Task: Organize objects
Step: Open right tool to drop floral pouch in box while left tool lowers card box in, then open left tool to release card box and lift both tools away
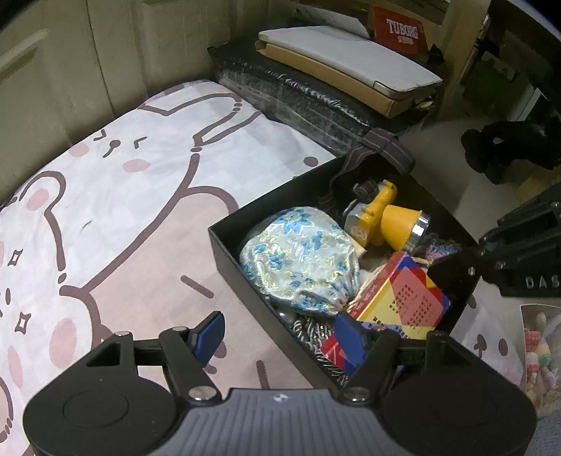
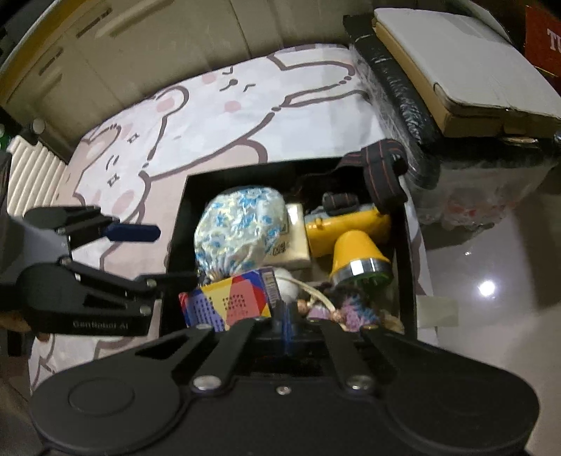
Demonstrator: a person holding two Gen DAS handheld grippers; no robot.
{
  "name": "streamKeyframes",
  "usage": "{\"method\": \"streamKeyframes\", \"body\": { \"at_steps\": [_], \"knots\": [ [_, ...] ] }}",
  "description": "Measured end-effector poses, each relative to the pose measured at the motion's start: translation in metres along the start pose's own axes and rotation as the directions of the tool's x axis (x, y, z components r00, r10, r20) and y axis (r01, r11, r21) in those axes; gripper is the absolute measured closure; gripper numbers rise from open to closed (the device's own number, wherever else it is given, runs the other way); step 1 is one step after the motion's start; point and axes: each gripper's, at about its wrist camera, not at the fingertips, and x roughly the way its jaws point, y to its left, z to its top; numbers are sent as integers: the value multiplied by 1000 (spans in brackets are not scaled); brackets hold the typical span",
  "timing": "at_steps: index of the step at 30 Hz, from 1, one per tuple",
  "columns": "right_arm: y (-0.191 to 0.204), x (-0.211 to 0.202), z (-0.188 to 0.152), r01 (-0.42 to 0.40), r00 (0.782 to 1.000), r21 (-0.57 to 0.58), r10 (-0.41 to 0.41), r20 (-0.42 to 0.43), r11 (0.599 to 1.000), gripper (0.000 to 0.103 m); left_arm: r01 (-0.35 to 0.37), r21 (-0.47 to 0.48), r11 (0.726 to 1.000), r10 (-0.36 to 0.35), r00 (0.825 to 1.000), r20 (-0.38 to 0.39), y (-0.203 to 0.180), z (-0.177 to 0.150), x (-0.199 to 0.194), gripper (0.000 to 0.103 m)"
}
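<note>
A black box (image 1: 229, 242) (image 2: 177, 224) sits on the cartoon-print sheet (image 1: 140, 175). It holds a blue floral pouch (image 1: 298, 256) (image 2: 238, 224), a yellow headlamp (image 1: 389, 217) (image 2: 354, 238) with a striped strap (image 1: 382, 147), a colourful card box (image 1: 403, 294) (image 2: 235, 294), cords and a purple knitted piece (image 2: 354, 308). My left gripper (image 1: 280, 333) is open, straddling the box's near left wall; it also shows in the right wrist view (image 2: 157, 252). My right gripper (image 2: 284, 322) is shut at the box's near edge; whether it pinches anything is hidden.
A black wrapped block (image 1: 315, 98) with a flat carton (image 1: 350, 59) on top stands behind the box. A red Tuborg carton (image 1: 401, 31) is at the back. A bag of knitted items (image 1: 540, 347) lies at the right. Shiny floor (image 2: 491, 266) is right of the box.
</note>
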Motion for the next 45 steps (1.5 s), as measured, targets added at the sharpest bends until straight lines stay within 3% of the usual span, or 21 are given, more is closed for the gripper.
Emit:
{"method": "streamKeyframes", "body": {
  "at_steps": [6, 11, 14, 16, 17, 18, 24, 32, 39, 45],
  "knots": [
    [-6, 6, -10, 17, 999, 13, -16, -47, 1000, 100, 83, 66, 994, -81, 996, -35, -11, -1, 4, 33],
    [-5, 11, -12, 51, 997, 10, -50, -63, 999, 99, 85, 116, 990, -80, 996, -41, -19, -1, 4, 33],
    [-7, 2, -11, 89, 996, 26, -88, -16, 996, 78, 88, 131, 987, -82, 995, -47, -18, -3, 3, 33],
    [-7, -6, -10, 73, 997, 46, -74, 22, 996, 67, 83, 132, 988, -77, 996, -45, -16, -3, 1, 33],
    [-7, -10, -10, 60, 997, 48, -62, 38, 997, 50, 81, 129, 988, -76, 996, -41, -15, -4, -1, 33],
    [-4, -13, -10, 62, 997, 36, -64, 52, 997, 41, 81, 126, 989, -77, 996, -36, -14, -3, -3, 33],
    [7, -27, -7, 108, 989, 0, -107, 106, 994, 27, 80, 143, 986, -83, 997, 11, -14, -2, -23, 21],
    [11, -53, -7, 193, 964, 27, -195, 183, 981, 11, 53, 70, 996, -60, 994, 95, -9, -1, -68, 2],
    [19, -93, -17, 212, 946, 32, -213, 245, 977, 2, 71, 57, 996, -80, 984, 160, -15, -4, -123, 0],
    [36, -135, -31, 171, 934, 13, -166, 317, 985, 0, 34, 76, 996, -50, 974, 222, -14, -17, -173, 0]
  ]
}}
